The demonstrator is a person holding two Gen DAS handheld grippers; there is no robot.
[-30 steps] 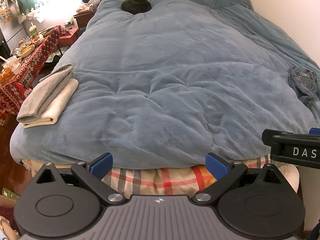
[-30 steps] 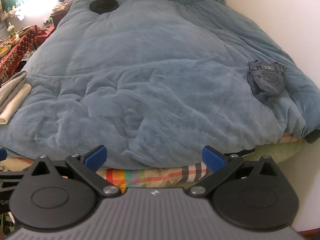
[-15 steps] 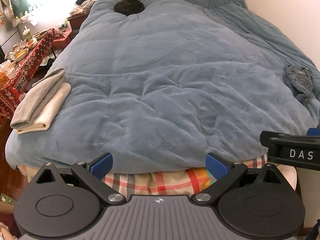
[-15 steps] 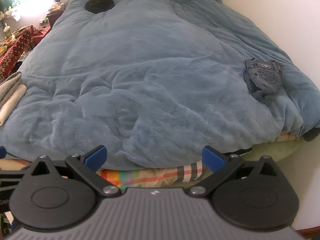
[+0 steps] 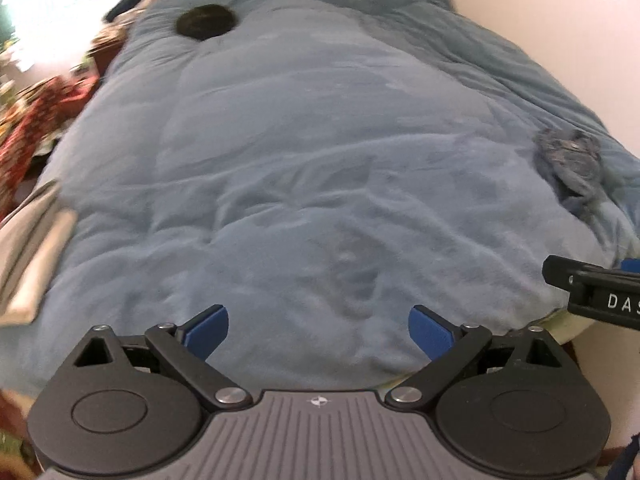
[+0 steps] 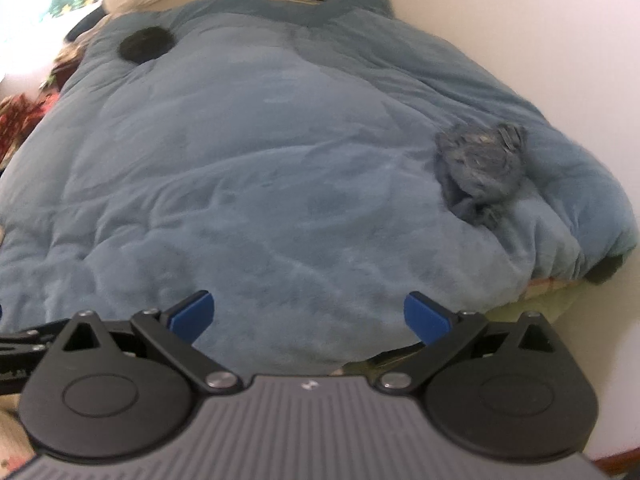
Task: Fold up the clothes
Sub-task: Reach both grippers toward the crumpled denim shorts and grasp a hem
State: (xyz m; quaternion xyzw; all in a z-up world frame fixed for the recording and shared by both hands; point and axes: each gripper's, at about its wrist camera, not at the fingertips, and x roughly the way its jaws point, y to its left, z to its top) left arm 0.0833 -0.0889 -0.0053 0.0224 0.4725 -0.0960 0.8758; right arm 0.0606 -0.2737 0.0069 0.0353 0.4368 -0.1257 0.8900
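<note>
Across the bed spreads a blue plush comforter (image 5: 304, 168), rumpled and blurred in both views. Near its right edge, close to the wall, lies a crumpled denim garment (image 6: 478, 168) — small, bunched, too smeared to tell what kind of garment it is. At the left edge of the left wrist view a folded stack of grey and cream cloth (image 5: 28, 248) rests on the comforter, cut off by the frame. A dark round object (image 5: 206, 23) sits near the head of the bed; what it is cannot be made out.

Both tools hover over the foot of the bed, well apart from the denim. The left gripper (image 5: 318, 330) has its blue fingers spread wide with nothing between them, and the right gripper (image 6: 308, 316) is spread wide and empty too. Part of the right tool's black body juts in at the right of the left view — mostly cropped.
</note>
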